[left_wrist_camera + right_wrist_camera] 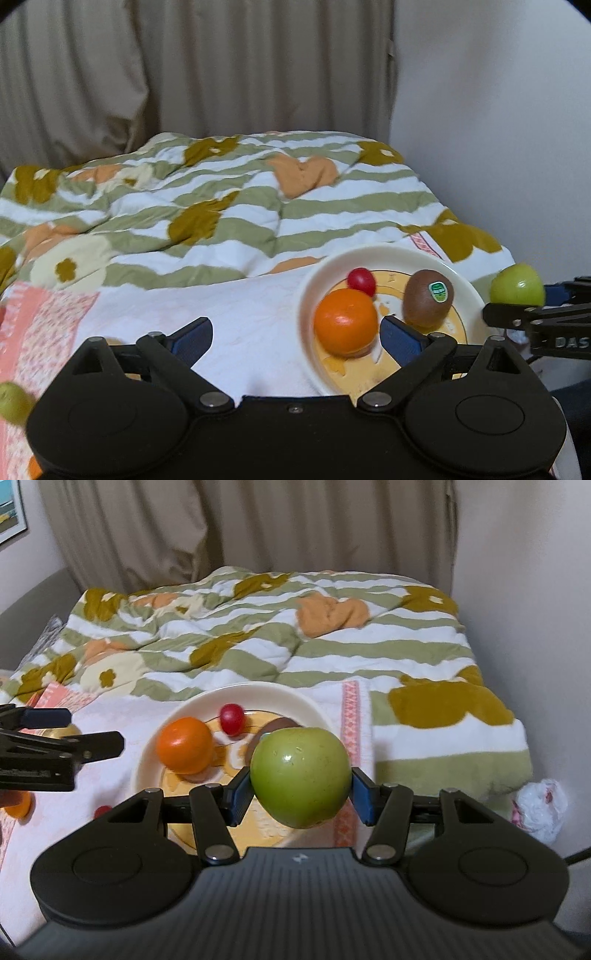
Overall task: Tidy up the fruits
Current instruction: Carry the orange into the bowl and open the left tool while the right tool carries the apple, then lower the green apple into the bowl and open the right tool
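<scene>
Green apple [301, 777] clamped in right tool [300, 794], tilted downward

Plate [147, 753] lies on the towel [240, 317] on the bed, quilt [295, 635] bunched behind it, curtain [258, 528] beyond. On the plate: orange [184, 744] at left front, cherry tomato [232, 719] behind it, kiwi [427, 298] to the right. Your right hand-held gripper [301, 794] holds an apple [301, 777] above the plate's right front edge. Your left hand-held gripper [295, 334] hangs at the plate's left front, its right finger [400, 341] just beside the orange. Left of the plate on the towel: a second tomato [101, 811], a second orange [18, 805], another apple [13, 402]. A plastic bag [539, 808] lies right of the bed.
</scene>
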The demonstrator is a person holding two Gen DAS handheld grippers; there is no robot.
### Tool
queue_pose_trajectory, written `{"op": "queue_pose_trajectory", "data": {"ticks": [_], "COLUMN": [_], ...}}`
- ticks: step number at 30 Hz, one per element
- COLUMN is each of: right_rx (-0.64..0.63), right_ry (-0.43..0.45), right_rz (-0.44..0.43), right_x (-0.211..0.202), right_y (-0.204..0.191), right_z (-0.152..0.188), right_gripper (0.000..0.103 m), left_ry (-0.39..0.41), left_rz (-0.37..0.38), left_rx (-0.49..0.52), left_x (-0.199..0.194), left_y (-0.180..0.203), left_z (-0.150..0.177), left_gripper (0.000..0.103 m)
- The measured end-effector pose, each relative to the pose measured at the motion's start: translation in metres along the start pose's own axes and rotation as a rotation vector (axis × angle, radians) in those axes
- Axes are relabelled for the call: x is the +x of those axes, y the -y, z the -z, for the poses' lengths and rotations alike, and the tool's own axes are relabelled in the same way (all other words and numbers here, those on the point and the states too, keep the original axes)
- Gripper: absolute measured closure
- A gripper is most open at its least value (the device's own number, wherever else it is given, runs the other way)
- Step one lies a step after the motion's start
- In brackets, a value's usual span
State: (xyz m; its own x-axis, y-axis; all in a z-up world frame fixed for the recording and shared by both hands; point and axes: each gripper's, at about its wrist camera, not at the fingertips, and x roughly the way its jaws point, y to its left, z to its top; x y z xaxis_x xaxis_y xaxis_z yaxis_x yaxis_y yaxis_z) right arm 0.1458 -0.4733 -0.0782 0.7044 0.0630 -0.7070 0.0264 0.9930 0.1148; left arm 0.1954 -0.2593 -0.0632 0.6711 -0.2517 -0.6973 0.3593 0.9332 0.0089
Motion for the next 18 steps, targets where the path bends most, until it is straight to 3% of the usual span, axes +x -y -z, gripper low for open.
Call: {"op": "queue_pose_trajectory", "data": {"ticks": [18], "right_rx": [-0.086], "right_ry": [-0.049], "right_rz": [0.019], "right_x": [0.047], "right_y": [-0.041], "right_z": [0.025], "right_gripper": [0.032], "left_ry": [0.037], "left_rz": [-0.085], "left_rx": [-0.123], "left_x": [-0.055], "left_y": [-0.028], "left_z": [0.036], "left_gripper": [0.004]}}
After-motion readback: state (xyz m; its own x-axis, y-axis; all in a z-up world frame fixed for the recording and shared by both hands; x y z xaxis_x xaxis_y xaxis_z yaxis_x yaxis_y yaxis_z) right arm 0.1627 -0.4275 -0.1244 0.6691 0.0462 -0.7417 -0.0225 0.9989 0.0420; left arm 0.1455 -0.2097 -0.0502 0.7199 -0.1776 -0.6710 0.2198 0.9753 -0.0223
